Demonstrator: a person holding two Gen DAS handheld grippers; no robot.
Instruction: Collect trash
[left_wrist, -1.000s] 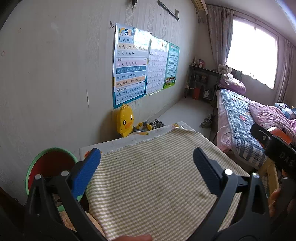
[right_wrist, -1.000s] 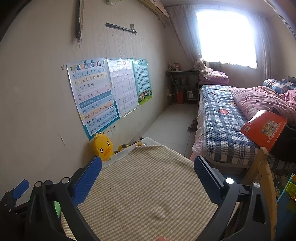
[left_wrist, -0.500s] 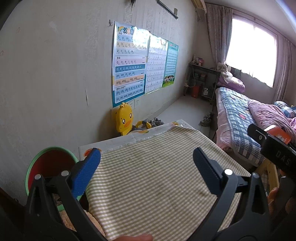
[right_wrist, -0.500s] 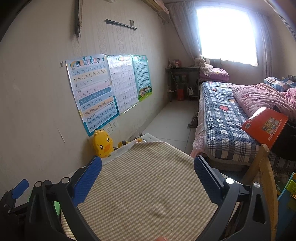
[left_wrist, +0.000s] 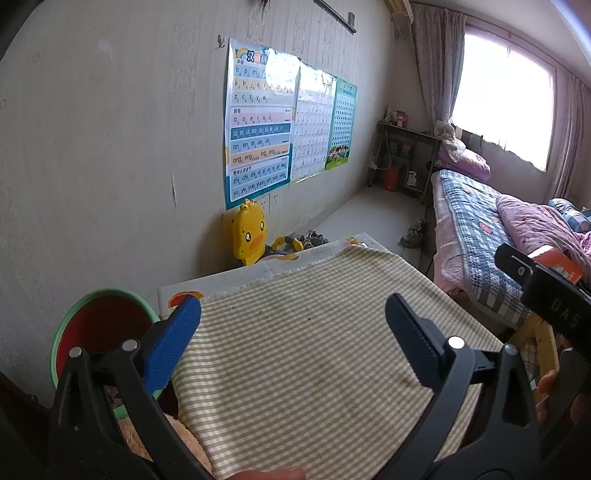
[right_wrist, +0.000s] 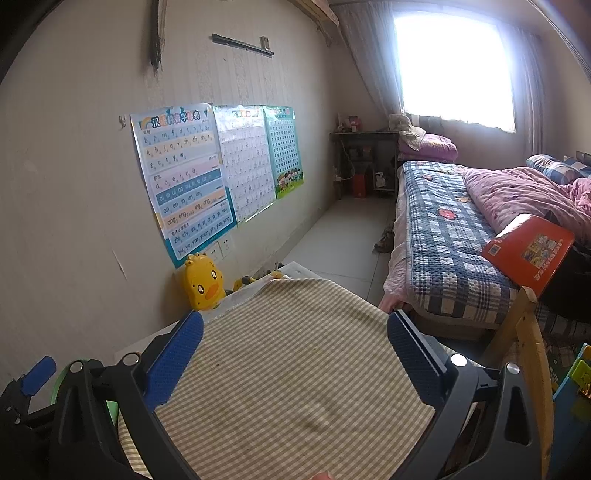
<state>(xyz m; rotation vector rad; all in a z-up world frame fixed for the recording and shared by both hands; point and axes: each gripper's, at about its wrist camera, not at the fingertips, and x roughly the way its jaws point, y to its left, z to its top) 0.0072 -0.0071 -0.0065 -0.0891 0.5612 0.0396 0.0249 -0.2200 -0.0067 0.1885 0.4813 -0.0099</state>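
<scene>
A table with a green-checked cloth (left_wrist: 306, 354) (right_wrist: 295, 362) lies under both grippers; no loose trash shows on it. My left gripper (left_wrist: 291, 325) hovers open above the cloth, nothing between its blue pads. My right gripper (right_wrist: 295, 338) is also open and empty over the same cloth. In the left wrist view the body of the right gripper (left_wrist: 546, 295) shows at the right edge. A tip of the left gripper (right_wrist: 37, 373) shows at the lower left of the right wrist view. A green-rimmed red round container (left_wrist: 99, 325) stands at the table's left by the wall.
A yellow duck toy (left_wrist: 249, 232) (right_wrist: 201, 282) stands against the wall beyond the table. Posters (left_wrist: 258, 125) hang on the wall. A bed (right_wrist: 450, 236) with a checked quilt, pink blanket and an orange box (right_wrist: 528, 254) lies to the right. A wooden chair frame (right_wrist: 524, 332) stands beside the table.
Both views have tilted slightly, shifting the scene a little; the grippers stay open and empty over the cloth.
</scene>
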